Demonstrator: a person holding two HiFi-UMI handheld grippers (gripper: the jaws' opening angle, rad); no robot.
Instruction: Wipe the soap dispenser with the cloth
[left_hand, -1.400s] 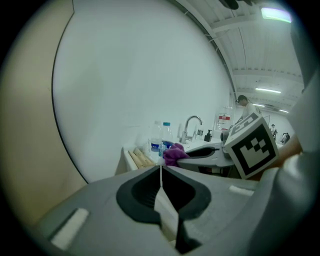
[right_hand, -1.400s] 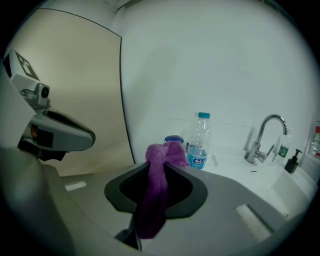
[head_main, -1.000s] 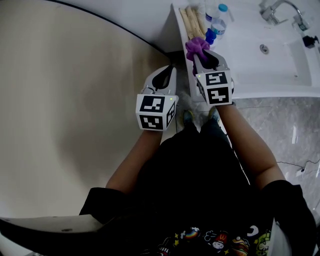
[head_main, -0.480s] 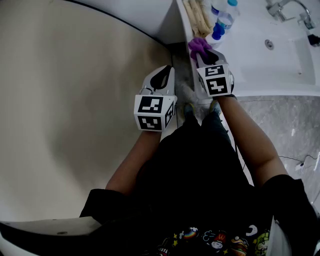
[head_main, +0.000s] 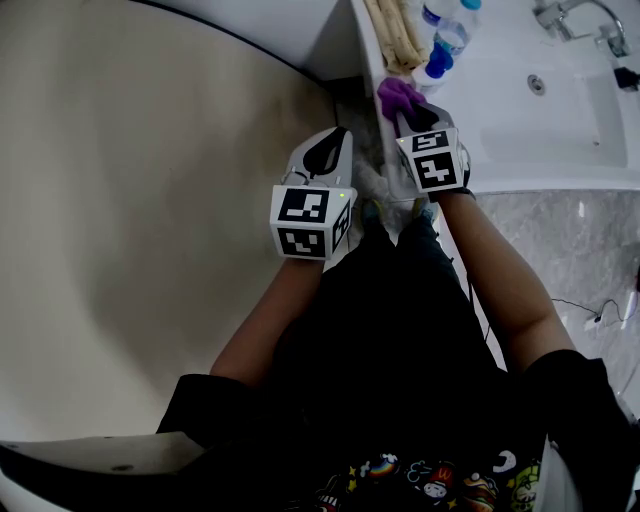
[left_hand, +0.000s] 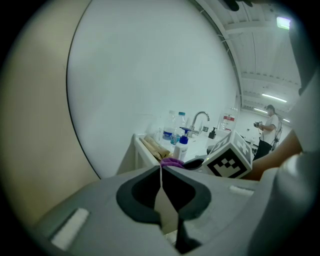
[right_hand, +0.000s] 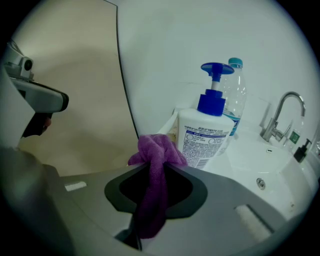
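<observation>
The right gripper (right_hand: 154, 164) was clamped on a purple cloth (right_hand: 155, 149), which bunched above the jaw tips and hung down between them. Just beyond the cloth stood the white soap dispenser (right_hand: 205, 140) with a blue pump, on the white counter (right_hand: 247, 157) near its left edge. Whether cloth and dispenser touched could not be told. A clear water bottle (right_hand: 236, 100) with a blue cap stood right behind the dispenser, and a chrome faucet (right_hand: 280, 115) rose over the sink further right. The left gripper (left_hand: 161, 169) hung off the counter beside the right one, its jaws pressed together with nothing between them.
</observation>
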